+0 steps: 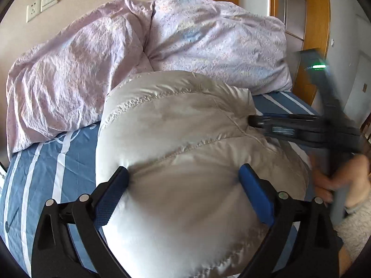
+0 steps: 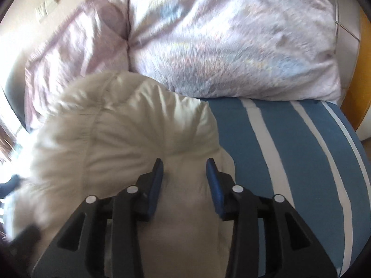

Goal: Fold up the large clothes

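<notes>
A puffy cream-white down jacket lies bunched on a bed with a blue and white striped sheet. My left gripper is open, its blue fingers pressed on either side of a bulging fold of the jacket. My right gripper is open, its blue pads straddling a ridge of the same jacket at its right edge. In the left wrist view the right gripper reaches in from the right, its tips against the jacket's upper right fold.
A crumpled pale pink duvet is piled along the far side of the bed against the wall. A wooden door frame stands at the right. The striped sheet lies bare to the right of the jacket.
</notes>
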